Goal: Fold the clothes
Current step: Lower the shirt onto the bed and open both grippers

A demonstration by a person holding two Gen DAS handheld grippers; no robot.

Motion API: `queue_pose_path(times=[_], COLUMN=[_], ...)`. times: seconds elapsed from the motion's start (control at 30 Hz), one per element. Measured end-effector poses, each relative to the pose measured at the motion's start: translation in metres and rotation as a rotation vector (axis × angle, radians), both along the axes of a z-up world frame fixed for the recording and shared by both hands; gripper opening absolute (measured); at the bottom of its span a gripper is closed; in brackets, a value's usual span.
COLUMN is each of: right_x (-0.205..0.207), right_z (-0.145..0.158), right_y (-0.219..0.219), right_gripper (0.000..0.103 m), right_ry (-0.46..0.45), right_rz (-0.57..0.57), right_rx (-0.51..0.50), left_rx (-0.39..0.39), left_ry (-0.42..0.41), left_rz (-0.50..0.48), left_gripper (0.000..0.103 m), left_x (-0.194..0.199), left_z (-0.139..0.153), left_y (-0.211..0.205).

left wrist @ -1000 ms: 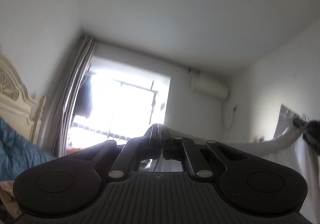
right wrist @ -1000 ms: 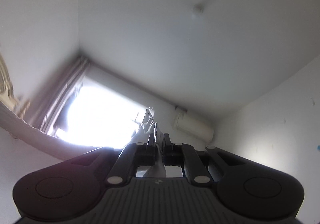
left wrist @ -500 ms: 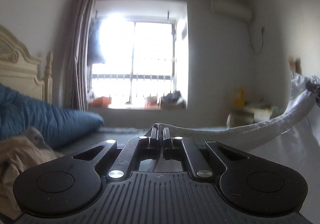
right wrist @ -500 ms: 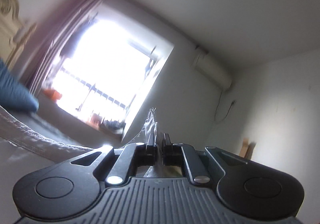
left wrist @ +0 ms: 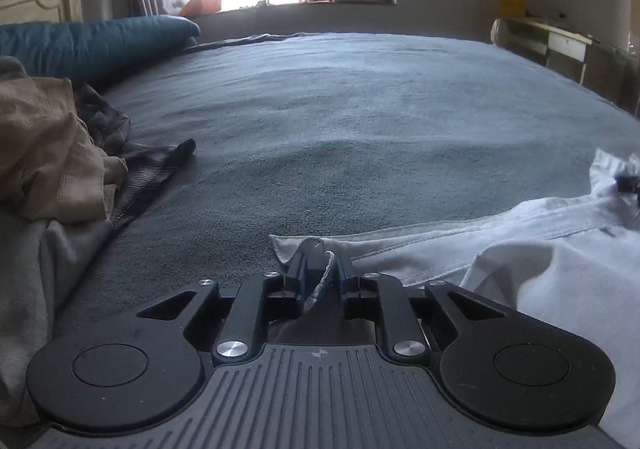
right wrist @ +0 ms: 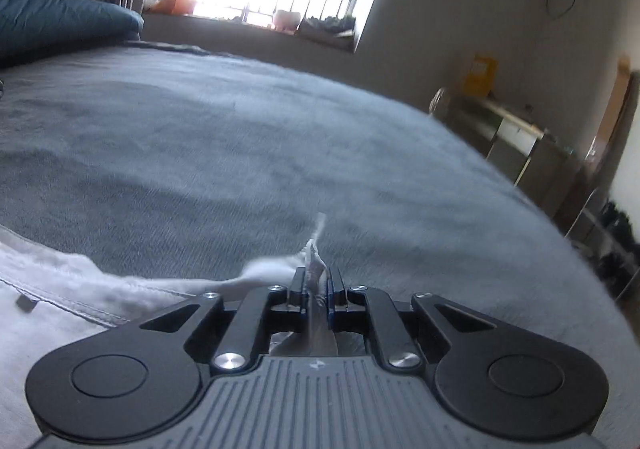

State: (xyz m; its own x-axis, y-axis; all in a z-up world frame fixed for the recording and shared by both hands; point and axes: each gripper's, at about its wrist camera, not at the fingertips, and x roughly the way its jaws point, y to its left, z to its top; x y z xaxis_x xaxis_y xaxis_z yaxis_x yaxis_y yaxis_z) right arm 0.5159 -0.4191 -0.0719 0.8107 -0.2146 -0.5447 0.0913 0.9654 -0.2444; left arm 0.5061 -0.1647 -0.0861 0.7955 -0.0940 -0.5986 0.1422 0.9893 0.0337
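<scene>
White garment held at two points, low over the bed.

My left gripper (left wrist: 318,265) has its fingers (left wrist: 297,273) apart, with a fold of the white garment (left wrist: 540,249) standing loosely in the gap between them. My right gripper (right wrist: 316,281) has its fingers (right wrist: 334,281) nearly together, pinching a thin edge of the same garment (right wrist: 60,289). The garment lies spread on the grey bed cover (left wrist: 340,121) at the near edge of the bed. A heap of tan and grey clothes (left wrist: 44,153) sits at the bed's left edge, and a blue quilt (left wrist: 92,41) lies toward the far left corner.
</scene>
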Motion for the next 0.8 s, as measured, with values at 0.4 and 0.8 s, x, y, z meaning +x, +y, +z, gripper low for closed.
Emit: queue_pose_path(times=[0.4,0.8], right_x=[-0.067,-0.315], right_z=[0.098,0.225], right_y=[-0.079,-0.082], right_gripper=[0.077,0.077], right_ry=[0.011,-0.047], right_rz=[-0.039,0.082], right_rx=[0.414,0.378], left_rx=[-0.329,-0.368], left_ry=[0.097,-0.029], left_rz=[0.164,0.017], left_gripper=[0.084,0.085], left_x=[-0.038,-0.243], left_z=[0.07,0.195], left_y=[0.069,0.137])
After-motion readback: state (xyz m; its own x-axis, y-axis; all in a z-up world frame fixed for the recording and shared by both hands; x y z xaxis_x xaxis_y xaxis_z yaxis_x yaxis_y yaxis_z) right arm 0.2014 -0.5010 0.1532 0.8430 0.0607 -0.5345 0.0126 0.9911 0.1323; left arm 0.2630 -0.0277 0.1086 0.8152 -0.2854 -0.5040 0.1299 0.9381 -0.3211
